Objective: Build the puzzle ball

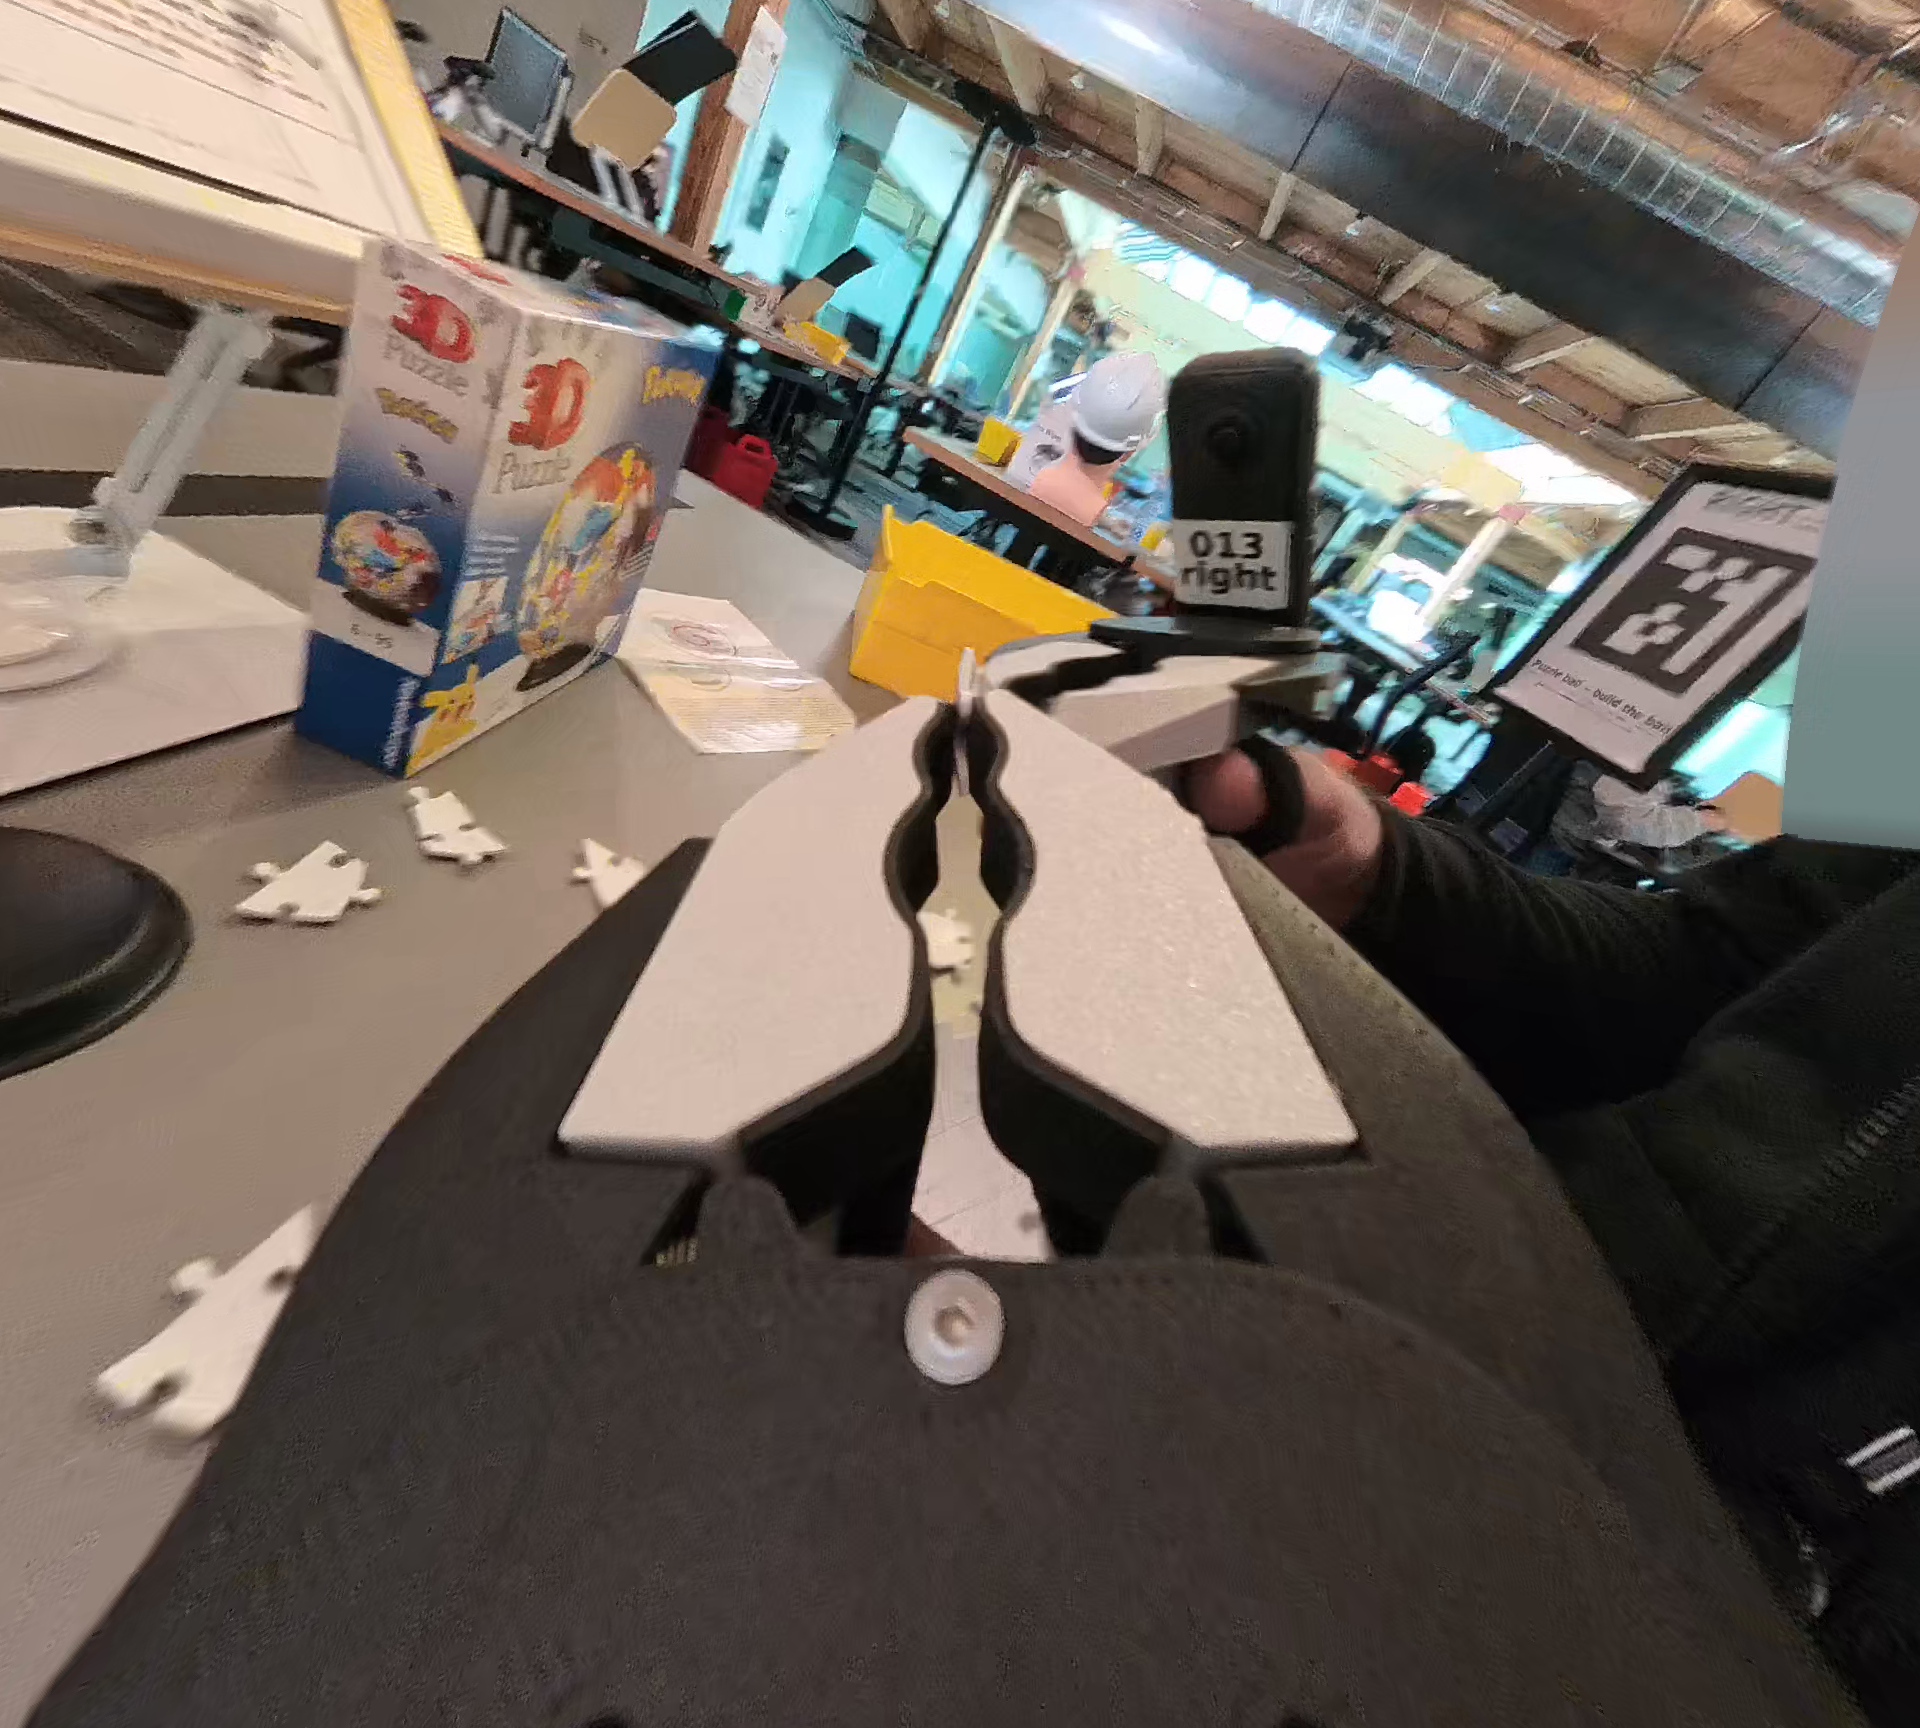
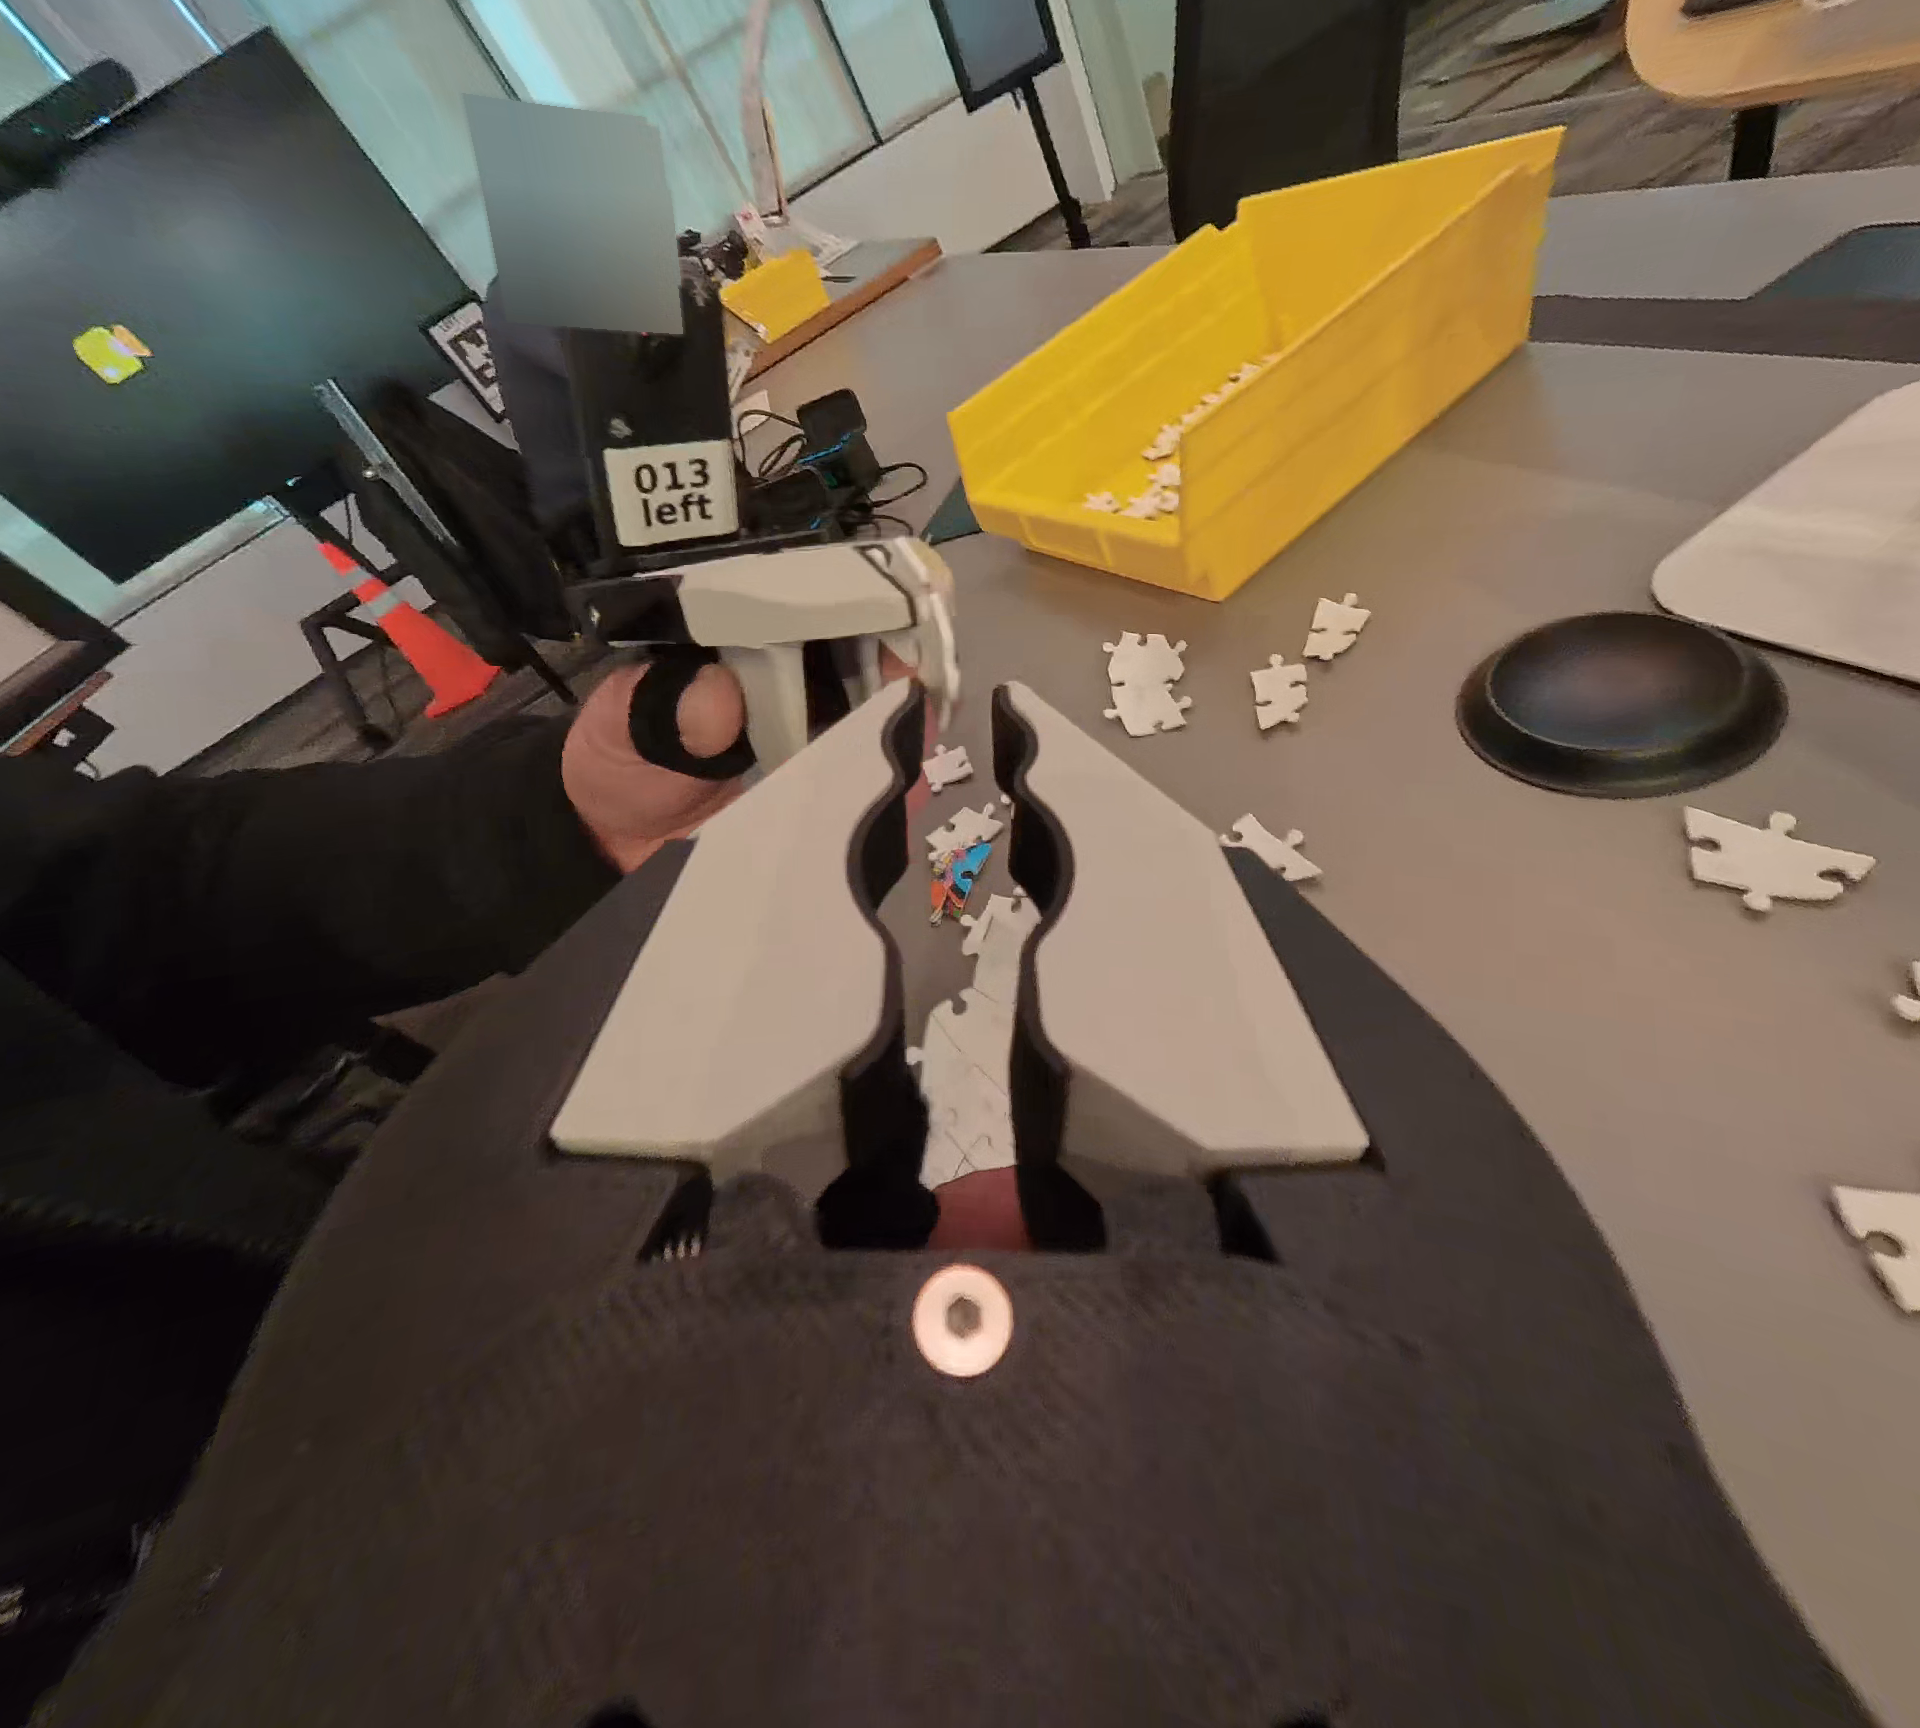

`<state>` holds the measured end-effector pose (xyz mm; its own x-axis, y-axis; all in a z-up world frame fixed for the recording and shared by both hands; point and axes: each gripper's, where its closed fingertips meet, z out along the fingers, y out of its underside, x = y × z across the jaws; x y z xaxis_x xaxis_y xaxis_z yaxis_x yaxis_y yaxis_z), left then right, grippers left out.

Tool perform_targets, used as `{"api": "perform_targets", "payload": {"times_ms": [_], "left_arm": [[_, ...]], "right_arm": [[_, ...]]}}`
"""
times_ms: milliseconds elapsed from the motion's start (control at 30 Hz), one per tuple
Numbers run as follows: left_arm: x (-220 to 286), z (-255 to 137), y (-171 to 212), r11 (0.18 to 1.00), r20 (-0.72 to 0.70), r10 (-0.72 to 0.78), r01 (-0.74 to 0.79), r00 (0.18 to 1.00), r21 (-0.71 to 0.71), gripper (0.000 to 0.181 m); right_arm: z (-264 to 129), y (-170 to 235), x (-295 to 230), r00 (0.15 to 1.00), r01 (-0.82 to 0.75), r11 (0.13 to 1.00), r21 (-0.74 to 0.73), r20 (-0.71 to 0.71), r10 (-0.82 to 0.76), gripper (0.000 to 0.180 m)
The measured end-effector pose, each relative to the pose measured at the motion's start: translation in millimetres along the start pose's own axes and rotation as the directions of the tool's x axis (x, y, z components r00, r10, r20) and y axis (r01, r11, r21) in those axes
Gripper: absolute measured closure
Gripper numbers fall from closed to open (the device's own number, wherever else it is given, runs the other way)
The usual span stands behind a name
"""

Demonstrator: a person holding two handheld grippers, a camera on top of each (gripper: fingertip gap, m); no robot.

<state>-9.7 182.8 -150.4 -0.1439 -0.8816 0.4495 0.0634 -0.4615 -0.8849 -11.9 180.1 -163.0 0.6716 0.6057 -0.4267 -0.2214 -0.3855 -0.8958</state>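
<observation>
My left gripper (image 1: 964, 728) is shut on a white puzzle piece (image 1: 966, 702), seen edge-on between its tips. In the right wrist view the left gripper (image 2: 928, 613) holds that piece (image 2: 943, 655) above the grey table (image 2: 1455, 951). My right gripper (image 2: 958, 699) stands open by a narrow gap, its tips right at the held piece; it also shows in the left wrist view (image 1: 997, 665). Below the grippers lies a joined patch of white pieces (image 2: 977, 1055) and a coloured piece (image 2: 961, 878). Loose white pieces (image 2: 1143, 686) lie scattered on the table.
A yellow bin (image 2: 1299, 390) with several pieces stands at the back. A black round stand (image 2: 1621, 702) sits to the right, with a white mat (image 2: 1818, 535) beyond it. The puzzle box (image 1: 499, 504) and a leaflet (image 1: 727, 681) stand to the left. More loose pieces (image 1: 309, 883) lie nearby. Both grippers' tips are close together, under 4 cm apart.
</observation>
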Motion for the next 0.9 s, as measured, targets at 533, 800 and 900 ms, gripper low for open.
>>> {"api": "perform_targets", "payload": {"times_ms": [533, 800, 900], "left_arm": [[-20, -36, 30, 0.986, 0.311, 0.010, 0.042, 0.950, -0.160, 0.122], [-40, -76, 116, 0.883, 0.597, -0.070, 0.328, 0.799, -0.335, 0.107], [-43, -71, 135, 0.842, 0.624, -0.056, 0.373, 0.779, -0.389, 0.112]], "right_arm": [[-44, -3, 19, 0.992, 0.088, 0.995, -0.043, -0.085, -0.091, 0.180], [-63, 25, 43, 0.987, 0.050, 0.994, -0.095, -0.149, -0.063, 0.180], [-63, 28, 44, 0.987, 0.053, 0.993, -0.103, -0.148, -0.068, 0.180]]}}
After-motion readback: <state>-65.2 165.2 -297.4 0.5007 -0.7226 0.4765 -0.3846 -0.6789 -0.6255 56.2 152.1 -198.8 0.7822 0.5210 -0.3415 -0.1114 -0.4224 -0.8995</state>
